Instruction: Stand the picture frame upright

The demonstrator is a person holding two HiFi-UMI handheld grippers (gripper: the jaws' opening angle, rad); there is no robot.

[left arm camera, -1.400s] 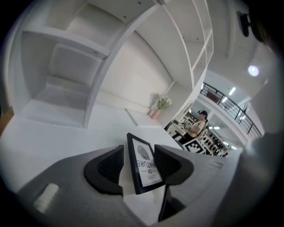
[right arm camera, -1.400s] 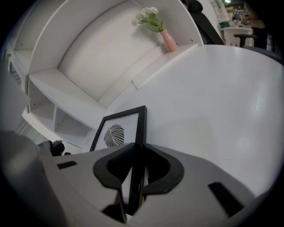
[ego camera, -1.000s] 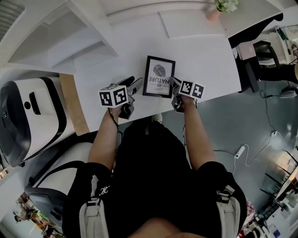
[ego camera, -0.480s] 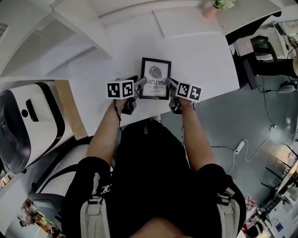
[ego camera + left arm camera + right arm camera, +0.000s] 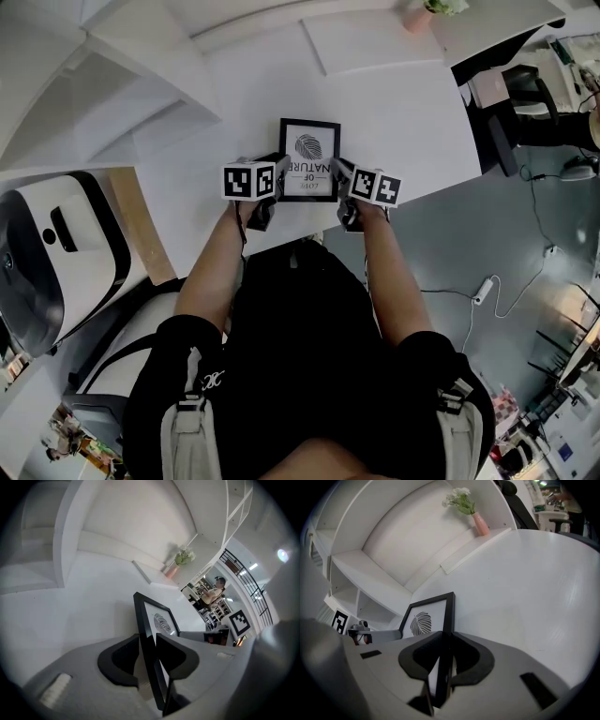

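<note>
Frame (image 5: pixel 310 157): black, flat and rectangular, with square-cut moulding and a smooth front over a white print of a leaf above lettering. It sits at the near side of the plain white table (image 5: pixel 394 103), between the two grippers. Its long axis runs away from the person, with the leaf end far and the lettering end near. It seems tipped up at the near end, though no view shows whether that edge is clear of the table.

The left gripper (image 5: pixel 278 174) has the frame's left rail standing edge-on between its dark, curved pads. Its jaws are closing, and in the left gripper view (image 5: pixel 147 656) both pads look to be against the frame (image 5: pixel 157 620).

The right gripper (image 5: pixel 339 174) pinches the right rail. In the right gripper view (image 5: pixel 443 660) its pads are pressed on both faces of the frame (image 5: pixel 425 620). A pink vase (image 5: pixel 480 524) of flowers stands far back.
</note>
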